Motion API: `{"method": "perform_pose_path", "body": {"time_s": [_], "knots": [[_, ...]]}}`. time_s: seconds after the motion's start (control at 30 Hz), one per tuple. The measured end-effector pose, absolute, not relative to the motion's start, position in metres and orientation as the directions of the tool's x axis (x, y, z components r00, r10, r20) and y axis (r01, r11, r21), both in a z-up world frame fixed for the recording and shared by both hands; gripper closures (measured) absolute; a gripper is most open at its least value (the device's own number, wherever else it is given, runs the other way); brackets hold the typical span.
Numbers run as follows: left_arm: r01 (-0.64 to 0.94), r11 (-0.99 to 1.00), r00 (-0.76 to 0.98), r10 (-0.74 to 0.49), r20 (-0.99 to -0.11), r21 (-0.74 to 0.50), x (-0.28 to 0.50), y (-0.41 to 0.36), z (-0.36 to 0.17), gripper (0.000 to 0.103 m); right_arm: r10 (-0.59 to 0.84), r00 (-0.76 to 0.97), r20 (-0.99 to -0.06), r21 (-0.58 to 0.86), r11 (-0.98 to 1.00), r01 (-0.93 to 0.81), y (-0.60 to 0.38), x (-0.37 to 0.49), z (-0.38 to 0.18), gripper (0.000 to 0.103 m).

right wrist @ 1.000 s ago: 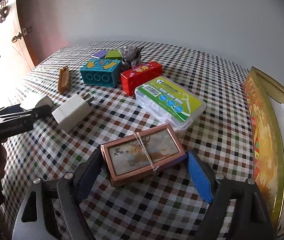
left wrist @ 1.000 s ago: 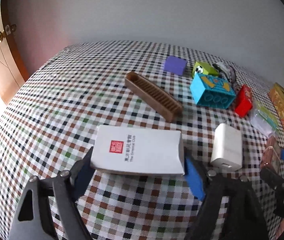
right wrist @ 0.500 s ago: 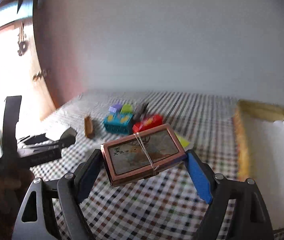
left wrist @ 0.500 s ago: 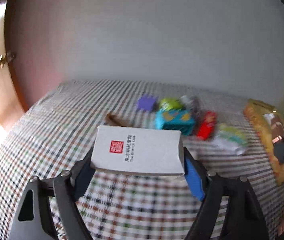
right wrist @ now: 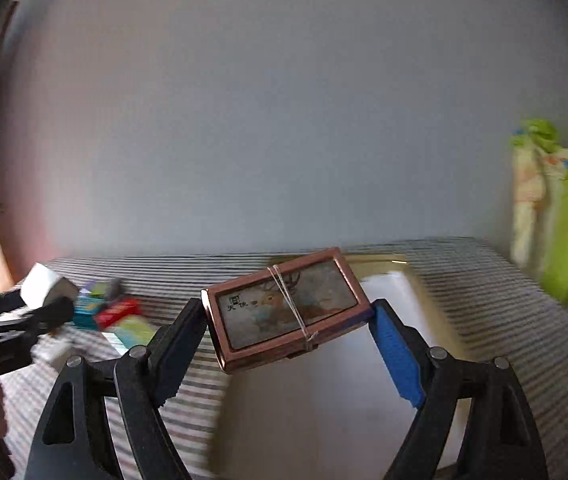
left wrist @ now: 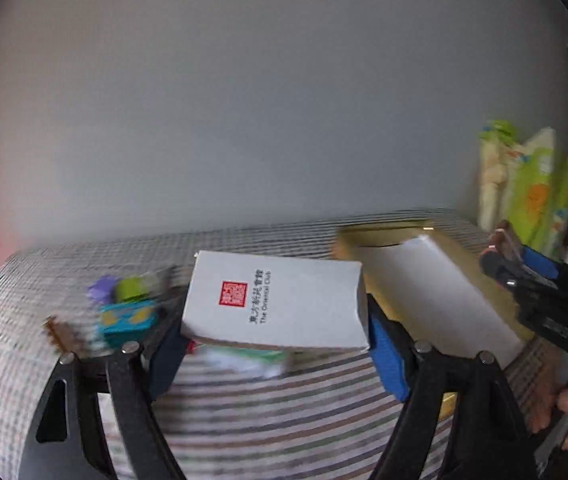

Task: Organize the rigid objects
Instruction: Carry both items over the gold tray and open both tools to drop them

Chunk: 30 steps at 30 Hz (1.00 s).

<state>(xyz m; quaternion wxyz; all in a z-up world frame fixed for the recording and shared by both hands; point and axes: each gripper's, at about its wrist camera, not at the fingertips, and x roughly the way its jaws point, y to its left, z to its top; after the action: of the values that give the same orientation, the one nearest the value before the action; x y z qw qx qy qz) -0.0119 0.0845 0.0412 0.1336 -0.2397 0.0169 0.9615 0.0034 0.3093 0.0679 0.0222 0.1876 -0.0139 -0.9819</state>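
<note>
Each claw pinches its load across the width for carrying: left claw [left wrist: 276,344] a white box [left wrist: 276,300], right claw [right wrist: 287,340] a banded case [right wrist: 284,308], probably bound for the gold tray [right wrist: 395,264] ahead.

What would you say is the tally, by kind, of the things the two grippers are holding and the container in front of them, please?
White boxes: 1, the white box in the left gripper
Copper-framed cases: 1, the copper-framed case in the right gripper
Gold trays: 1, the gold tray
Total: 3
</note>
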Motion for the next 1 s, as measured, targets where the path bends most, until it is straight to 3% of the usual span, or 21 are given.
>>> {"method": "perform_pose_path", "body": {"time_s": [0.17, 0.37, 1.0], "knots": [[-0.387, -0.918, -0.794, 0.378, -0.476, -0.085, -0.025, 0.142, 0.037, 0.023, 0.037, -0.902, -0.431, 0.044, -0.997, -0.062, 0.357, -0.016, 0.052, 0.019], [-0.444, -0.893, -0.751, 0.418, -0.511, -0.078, -0.037, 0.198, 0.028, 0.023, 0.046, -0.895, -0.444, 0.051, -0.996, -0.077, 0.373, -0.017, 0.042, 0.018], [-0.446, -0.894, -0.703, 0.381, -0.601, -0.045, -0.047, 0.208, 0.0, 0.023, 0.001, -0.832, -0.554, 0.037, -0.999, -0.026, 0.367, -0.043, 0.027, 0.018]]}}
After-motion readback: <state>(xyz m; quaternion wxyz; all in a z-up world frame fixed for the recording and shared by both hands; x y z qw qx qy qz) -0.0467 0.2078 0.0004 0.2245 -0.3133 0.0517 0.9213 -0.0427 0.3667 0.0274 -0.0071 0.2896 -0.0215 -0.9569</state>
